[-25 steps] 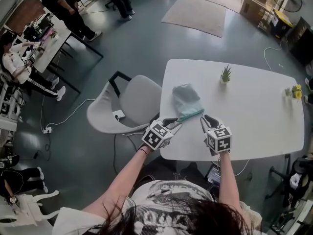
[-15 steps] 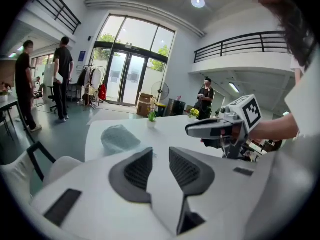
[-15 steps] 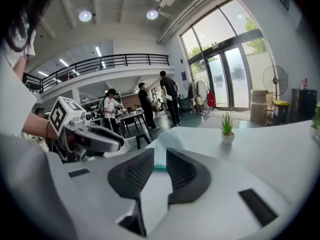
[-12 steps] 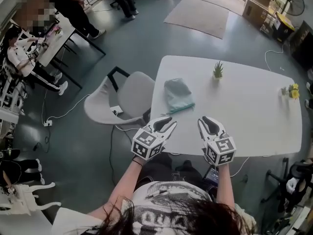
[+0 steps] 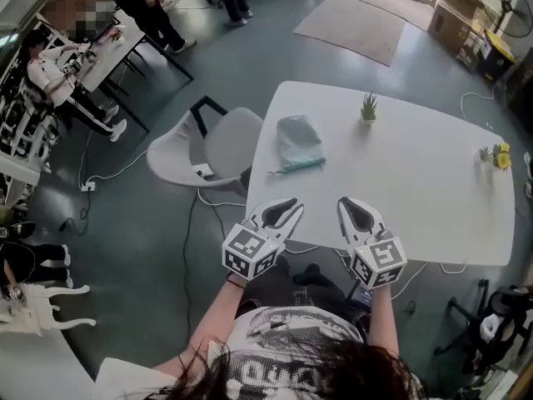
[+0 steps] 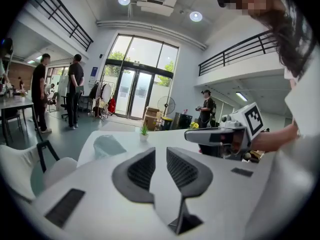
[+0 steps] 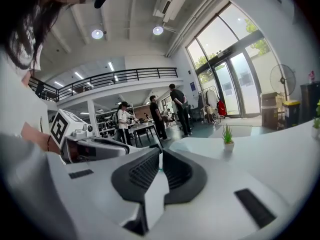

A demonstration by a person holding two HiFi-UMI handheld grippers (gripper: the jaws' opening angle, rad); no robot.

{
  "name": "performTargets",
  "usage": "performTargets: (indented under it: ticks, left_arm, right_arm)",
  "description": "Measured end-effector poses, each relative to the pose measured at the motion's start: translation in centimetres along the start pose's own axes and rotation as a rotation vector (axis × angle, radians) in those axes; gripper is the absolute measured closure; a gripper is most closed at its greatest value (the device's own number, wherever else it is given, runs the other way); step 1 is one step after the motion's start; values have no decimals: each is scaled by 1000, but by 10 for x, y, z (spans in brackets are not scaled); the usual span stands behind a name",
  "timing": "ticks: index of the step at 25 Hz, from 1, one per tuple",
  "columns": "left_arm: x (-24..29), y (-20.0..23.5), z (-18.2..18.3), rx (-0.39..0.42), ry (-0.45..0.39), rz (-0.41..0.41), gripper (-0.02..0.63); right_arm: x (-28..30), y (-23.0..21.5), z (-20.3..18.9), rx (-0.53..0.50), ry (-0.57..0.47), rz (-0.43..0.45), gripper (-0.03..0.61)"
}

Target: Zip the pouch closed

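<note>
The pale grey-green pouch (image 5: 300, 142) lies flat near the left end of the white table (image 5: 408, 182), with its teal zipper edge (image 5: 297, 167) facing me. It also shows far ahead in the left gripper view, as the pouch (image 6: 107, 145). Both grippers hang in the air in front of the table's near edge, well short of the pouch. My left gripper (image 5: 283, 206) (image 6: 160, 155) has a gap between its jaws, which are closing, and nothing is between them. My right gripper (image 5: 351, 202) (image 7: 161, 155) is shut on nothing.
A small potted plant (image 5: 368, 107) (image 6: 144, 130) (image 7: 227, 134) stands behind the pouch, and a yellow flower (image 5: 500, 158) at the table's right end. A grey chair (image 5: 212, 152) sits left of the table. Several people (image 5: 58, 65) are at desks at the far left.
Both grippers drew back from the pouch towards me, past the table's near edge, and rose. The left jaws came closer together. The pouch stays on the table.
</note>
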State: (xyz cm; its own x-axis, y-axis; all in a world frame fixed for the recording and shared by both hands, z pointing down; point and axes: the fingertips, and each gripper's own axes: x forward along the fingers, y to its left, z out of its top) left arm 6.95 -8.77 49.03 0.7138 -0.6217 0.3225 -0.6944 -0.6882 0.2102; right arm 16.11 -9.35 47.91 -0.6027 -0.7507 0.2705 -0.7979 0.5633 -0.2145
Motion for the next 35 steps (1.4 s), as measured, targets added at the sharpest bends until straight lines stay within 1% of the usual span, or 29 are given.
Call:
performTargets:
  ticks: [7, 11, 14, 22, 27, 35]
  left_arm:
    - [-12, -22, -9, 9, 19, 8, 561]
    - [-21, -23, -9, 14, 21, 5, 581]
    - [-26, -20, -6, 25, 17, 0, 594]
    - [-30, -20, -7, 53, 36, -53, 601]
    - [-32, -20, -2, 61, 23, -81, 601]
    - [-34, -16, -2, 63, 19, -101, 601]
  right_arm:
    - [-16, 16, 1, 8, -11, 34, 588]
    - [-17, 25, 0, 15, -13, 37, 588]
    - [-14, 32, -2, 2, -2, 40, 589]
    - [-8, 41, -1, -41, -11, 9, 589]
    - [-3, 45, 2, -61, -13, -2, 589]
    - [1, 49, 7, -88, -8, -2, 588]
